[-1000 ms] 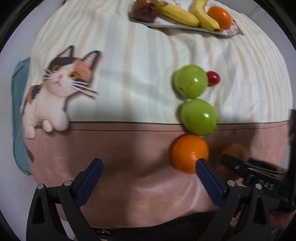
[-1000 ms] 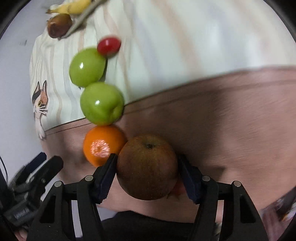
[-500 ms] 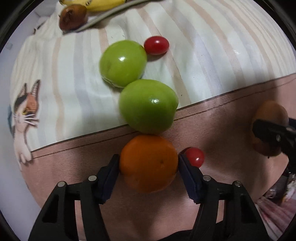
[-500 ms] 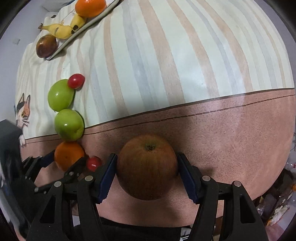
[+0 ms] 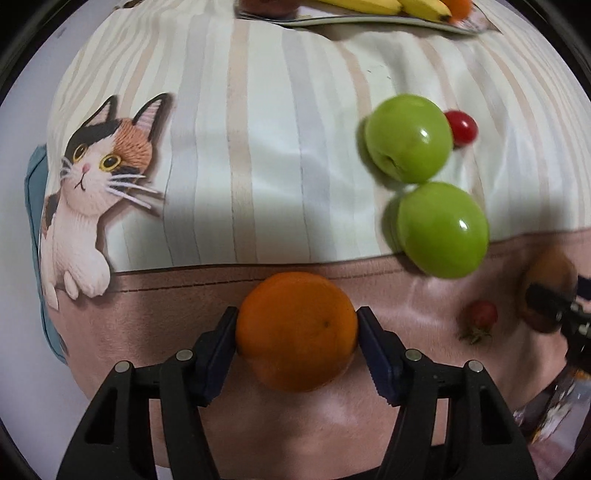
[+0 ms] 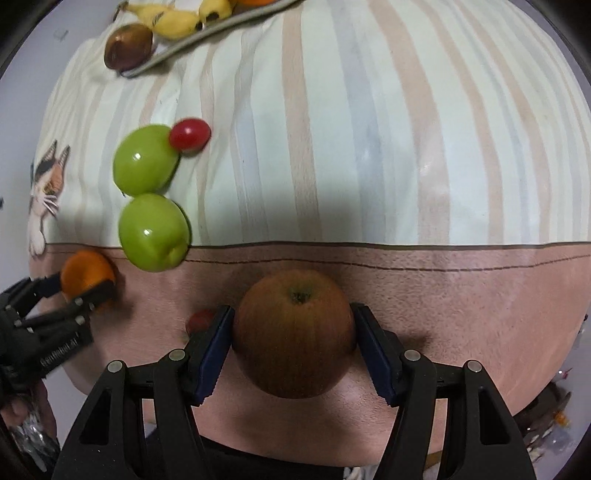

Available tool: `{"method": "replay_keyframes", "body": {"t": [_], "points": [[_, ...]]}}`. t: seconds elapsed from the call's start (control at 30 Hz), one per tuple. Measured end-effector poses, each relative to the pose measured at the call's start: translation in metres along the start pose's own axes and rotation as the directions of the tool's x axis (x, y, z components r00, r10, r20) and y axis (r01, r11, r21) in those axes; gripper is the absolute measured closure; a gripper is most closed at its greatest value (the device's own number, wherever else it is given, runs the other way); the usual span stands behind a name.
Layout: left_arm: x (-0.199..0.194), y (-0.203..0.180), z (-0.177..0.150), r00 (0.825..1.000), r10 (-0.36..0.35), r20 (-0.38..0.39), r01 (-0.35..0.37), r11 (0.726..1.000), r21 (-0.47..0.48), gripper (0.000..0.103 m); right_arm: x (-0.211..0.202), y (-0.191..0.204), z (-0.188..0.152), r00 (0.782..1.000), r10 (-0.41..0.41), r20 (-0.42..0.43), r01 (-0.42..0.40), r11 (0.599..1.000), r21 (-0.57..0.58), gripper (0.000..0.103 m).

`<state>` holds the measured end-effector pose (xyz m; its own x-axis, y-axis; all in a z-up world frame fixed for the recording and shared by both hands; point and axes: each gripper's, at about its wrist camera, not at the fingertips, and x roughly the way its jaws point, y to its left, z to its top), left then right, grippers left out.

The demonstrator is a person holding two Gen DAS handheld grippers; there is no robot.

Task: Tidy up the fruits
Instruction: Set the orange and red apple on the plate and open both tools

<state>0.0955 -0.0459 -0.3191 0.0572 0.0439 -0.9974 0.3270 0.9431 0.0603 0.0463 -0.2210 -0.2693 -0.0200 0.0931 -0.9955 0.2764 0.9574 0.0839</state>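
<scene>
now your left gripper (image 5: 296, 329) pinches the orange (image 5: 296, 330) and your right gripper (image 6: 294, 332) the brown apple (image 6: 293, 332), both below the green apples (image 6: 153, 232), so carry them to the tray (image 6: 192, 40).

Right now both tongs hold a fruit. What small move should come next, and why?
Probably lift both straight up. The left tongs grip the orange and the right tongs grip the brown apple, pads pressed on both sides. The tray with bananas lies far across the blanket, so clearing the green apples first seems wise.
</scene>
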Motion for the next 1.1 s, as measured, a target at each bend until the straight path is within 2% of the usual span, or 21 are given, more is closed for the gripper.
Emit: {"method": "replay_keyframes", "body": {"t": [0.1, 0.17, 0.23, 0.37, 0.5, 0.67, 0.73, 0.8, 0.83, 0.9, 0.97, 1.1], "points": [[-0.004, -0.001, 0.002, 1.000, -0.003, 0.023, 0.003, 1.000, -0.011, 0.043, -0.001, -0.002, 0.001, 1.000, -0.005, -0.001, 0.005, 1.000, -0.003, 0.035], [-0.005, 0.005, -0.010, 0.999, -0.009, 0.035, 0.009, 1.000, -0.015, 0.043, -0.001, -0.001, 0.002, 1.000, -0.002, 0.001, 0.002, 1.000, 0.002, 0.035], [-0.017, 0.006, -0.008, 0.998, -0.015, 0.057, 0.016, 1.000, -0.016, 0.043, -0.006, -0.002, 0.005, 1.000, 0.020, 0.004, -0.020, 1.000, 0.011, 0.035], [-0.041, 0.008, 0.011, 0.993, -0.056, 0.102, 0.058, 0.998, -0.020, 0.043, -0.023, -0.005, 0.019, 0.996, 0.083, 0.022, -0.083, 0.996, 0.018, 0.035], [-0.077, 0.003, 0.040, 0.981, -0.105, 0.166, 0.109, 0.994, -0.020, 0.043, -0.059, -0.003, 0.048, 0.987, 0.138, 0.084, -0.140, 0.990, 0.012, 0.035], [-0.125, 0.003, 0.115, 0.959, -0.166, 0.230, 0.171, 0.985, 0.001, 0.043, -0.119, -0.005, 0.116, 0.961, 0.185, 0.206, -0.188, 0.982, -0.001, 0.035], [-0.134, 0.025, 0.171, 0.955, -0.185, 0.231, 0.188, 0.982, 0.006, 0.043, -0.137, -0.006, 0.145, 0.950, 0.184, 0.254, -0.190, 0.982, 0.001, 0.035], [-0.136, 0.025, 0.210, 0.956, -0.195, 0.220, 0.198, 0.980, 0.007, 0.043, -0.154, -0.010, 0.177, 0.937, 0.172, 0.303, -0.180, 0.984, -0.001, 0.035], [-0.134, 0.027, 0.237, 0.957, -0.197, 0.214, 0.202, 0.979, 0.002, 0.043, -0.156, -0.009, 0.188, 0.933, 0.167, 0.318, -0.177, 0.984, 0.002, 0.035], [-0.131, 0.032, 0.270, 0.961, -0.198, 0.192, 0.203, 0.979, -0.007, 0.043, -0.160, -0.011, 0.219, 0.929, 0.154, 0.336, -0.165, 0.986, 0.005, 0.035], [-0.124, 0.030, 0.298, 0.966, -0.203, 0.158, 0.208, 0.978, -0.020, 0.043, -0.157, -0.010, 0.252, 0.932, 0.124, 0.342, -0.132, 0.991, 0.002, 0.035], [-0.101, 0.028, 0.336, 0.973, -0.211, 0.093, 0.215, 0.976, -0.032, 0.043, -0.133, 0.000, 0.289, 0.941, 0.084, 0.327, -0.084, 0.996, -0.013, 0.035]]}}
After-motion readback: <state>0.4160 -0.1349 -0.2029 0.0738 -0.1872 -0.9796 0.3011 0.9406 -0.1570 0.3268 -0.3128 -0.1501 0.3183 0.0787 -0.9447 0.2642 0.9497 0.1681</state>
